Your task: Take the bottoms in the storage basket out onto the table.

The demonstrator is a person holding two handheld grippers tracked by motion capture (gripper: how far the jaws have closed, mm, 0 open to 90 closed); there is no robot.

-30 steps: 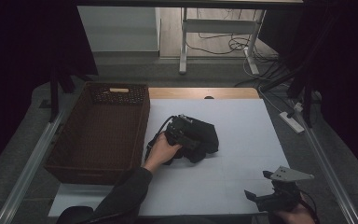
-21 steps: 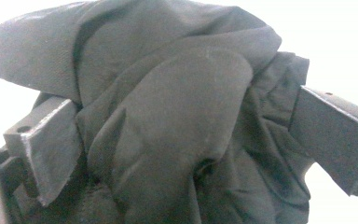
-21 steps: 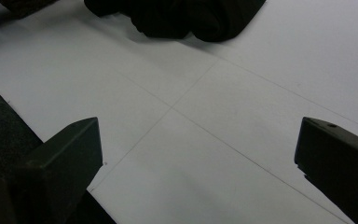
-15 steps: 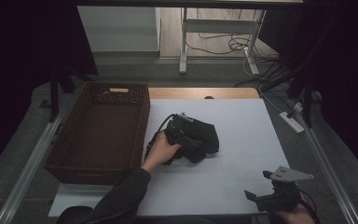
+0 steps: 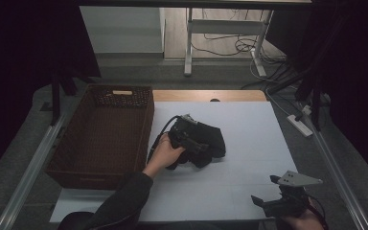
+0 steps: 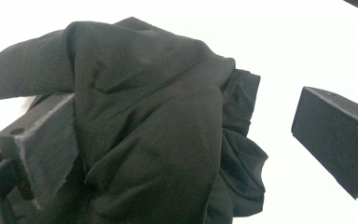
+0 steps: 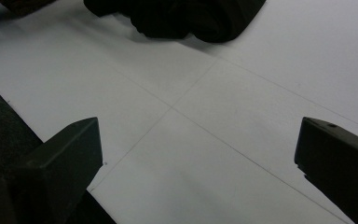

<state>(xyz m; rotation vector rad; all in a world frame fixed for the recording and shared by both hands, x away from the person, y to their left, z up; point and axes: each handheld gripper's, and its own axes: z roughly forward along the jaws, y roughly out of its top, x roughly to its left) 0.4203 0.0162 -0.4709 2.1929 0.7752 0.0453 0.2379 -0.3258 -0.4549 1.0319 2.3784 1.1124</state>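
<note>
1. Right gripper [image 5: 279, 203], at five o'clock on the white table [image 5: 249, 124], waits wide open and empty.
2. Left gripper [image 5: 188, 141], jaws spread around the crumpled black cloth [image 5: 206, 141] at centre, grips nothing yet.
3. A wicker basket [image 5: 103, 136] waits at nine o'clock, the likely destination.

The high view is looking dim and grainy, its edges sinking into black, with light falling mainly on the pale tabletop [image 5: 249, 143]. The left gripper view is blowing the sheet out to white glare, while the black cloth [image 6: 158, 140] is staying sharp.
</note>
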